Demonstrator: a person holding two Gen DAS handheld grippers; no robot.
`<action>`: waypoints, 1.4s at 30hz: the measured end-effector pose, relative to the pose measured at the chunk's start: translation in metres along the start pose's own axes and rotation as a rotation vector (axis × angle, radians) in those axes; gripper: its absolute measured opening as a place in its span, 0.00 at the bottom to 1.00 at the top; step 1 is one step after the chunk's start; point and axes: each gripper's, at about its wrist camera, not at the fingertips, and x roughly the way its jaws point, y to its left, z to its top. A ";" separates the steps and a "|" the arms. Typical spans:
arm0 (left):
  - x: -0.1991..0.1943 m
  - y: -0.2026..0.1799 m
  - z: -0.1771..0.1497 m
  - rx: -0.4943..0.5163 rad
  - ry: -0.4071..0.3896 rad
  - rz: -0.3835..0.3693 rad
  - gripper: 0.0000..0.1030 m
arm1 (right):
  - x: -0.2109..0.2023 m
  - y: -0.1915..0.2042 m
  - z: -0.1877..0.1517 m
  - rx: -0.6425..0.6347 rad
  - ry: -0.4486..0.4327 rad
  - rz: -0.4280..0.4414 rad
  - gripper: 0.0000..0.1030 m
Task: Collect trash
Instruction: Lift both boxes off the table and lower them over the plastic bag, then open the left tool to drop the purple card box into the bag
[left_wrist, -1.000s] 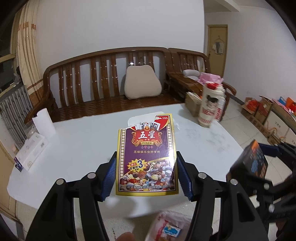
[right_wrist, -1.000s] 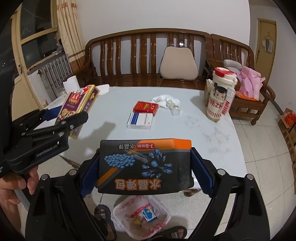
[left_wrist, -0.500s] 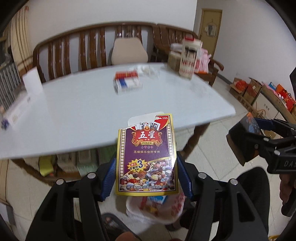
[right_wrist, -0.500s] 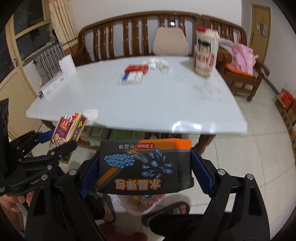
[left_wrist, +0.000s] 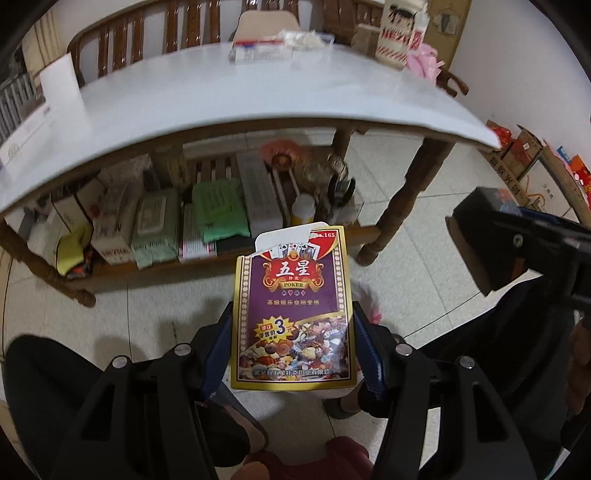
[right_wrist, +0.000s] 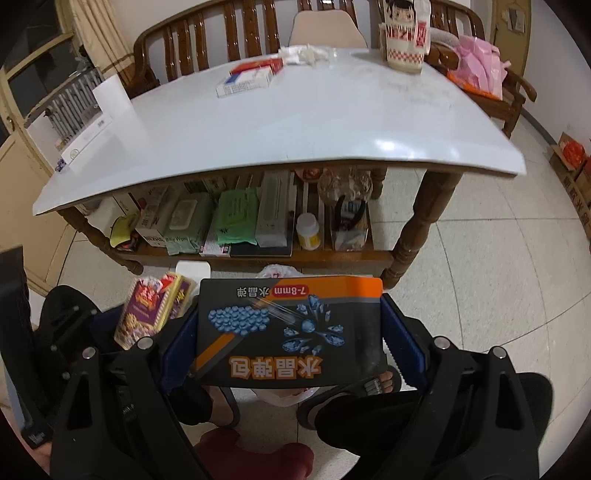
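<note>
Fingers, left gripper (left_wrist: 293, 341): clamped on the two long edges of the playing-card box (left_wrist: 293, 310); blue pads press its lower half.
Fingers, right gripper (right_wrist: 291, 343): clamped on the two short ends of the black-and-orange box (right_wrist: 291, 332).
Playing-card box: purple face with gold border, held off the floor in front of the counter (left_wrist: 221, 96); long axis runs along the fingers, pointing away from the camera; torn-open top flap at the far end, printed face toward the lens.
Black-and-orange box: long axis lies crosswise between the fingers; orange band at the far edge; print reads upside down in the right wrist view.
Relative position: in the right wrist view the card box sits just left of the black box; in the left wrist view the black box appears at right, near but apart.
Plastic bag (right_wrist: 275, 272): white and pink, on the tiled floor below both boxes, mostly hidden by them.
Counter: white top carrying a red-and-white carton (right_wrist: 245, 79), crumpled tissue (right_wrist: 304, 55) and a tall printed cup (right_wrist: 404, 35) toward its far side.
Lower shelf (right_wrist: 258, 254): packed with wipes, packets and a small bottle.
Foreground: person's legs and sandalled feet beneath the grippers.
</note>
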 end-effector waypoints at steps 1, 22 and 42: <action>0.005 0.000 -0.003 -0.003 0.011 0.004 0.56 | 0.005 0.000 -0.002 0.003 0.006 -0.001 0.83; 0.094 0.007 -0.034 -0.084 0.208 0.028 0.56 | 0.092 0.000 -0.024 0.045 0.099 -0.037 0.83; 0.162 0.006 -0.052 -0.117 0.290 0.078 0.56 | 0.166 -0.017 -0.040 0.099 0.178 -0.062 0.83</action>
